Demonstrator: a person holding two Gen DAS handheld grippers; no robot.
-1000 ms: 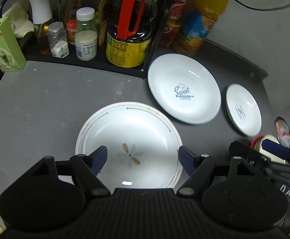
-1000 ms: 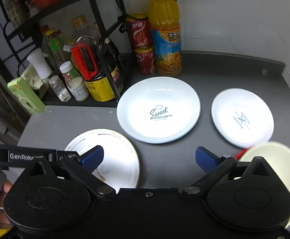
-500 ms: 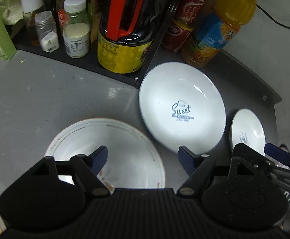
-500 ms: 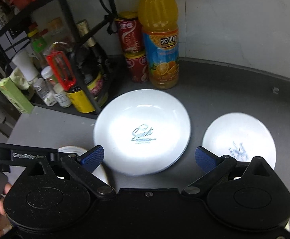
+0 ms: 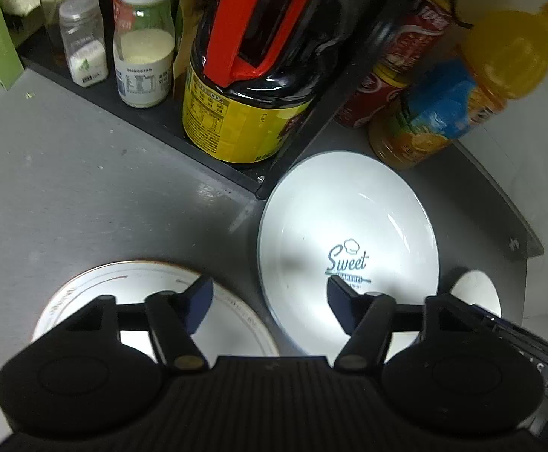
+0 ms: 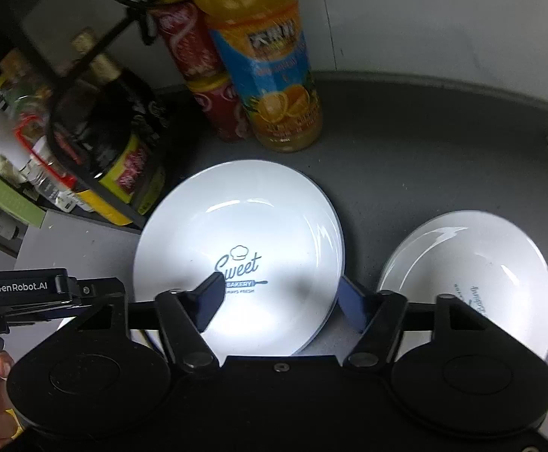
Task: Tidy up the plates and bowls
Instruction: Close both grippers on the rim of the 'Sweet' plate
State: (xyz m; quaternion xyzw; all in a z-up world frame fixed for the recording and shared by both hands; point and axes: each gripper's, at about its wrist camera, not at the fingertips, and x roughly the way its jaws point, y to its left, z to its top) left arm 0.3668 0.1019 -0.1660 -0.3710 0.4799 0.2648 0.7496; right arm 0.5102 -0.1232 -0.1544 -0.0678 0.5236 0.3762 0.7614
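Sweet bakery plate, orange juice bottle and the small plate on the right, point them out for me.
Sweet bakery plate (image 6: 274, 218), right wrist view, bare white inside above the logo.
Orange juice bottle (image 6: 274, 71), right wrist view, blue label.
Small plate (image 6: 473, 263), right wrist view, white centre.

**Hidden, cropped and blurred**

The left gripper's body covers the gold-rimmed plate (image 5: 142, 282) toward 6 o'clock. The small plate (image 5: 477, 293) peeks out at 3 o'clock, mostly hidden. The juice bottle (image 6: 262, 56) is blurred, its cap cropped at 12 o'clock. Rack bottles (image 6: 29, 113) at 9 o'clock are smeared, labels unreadable.
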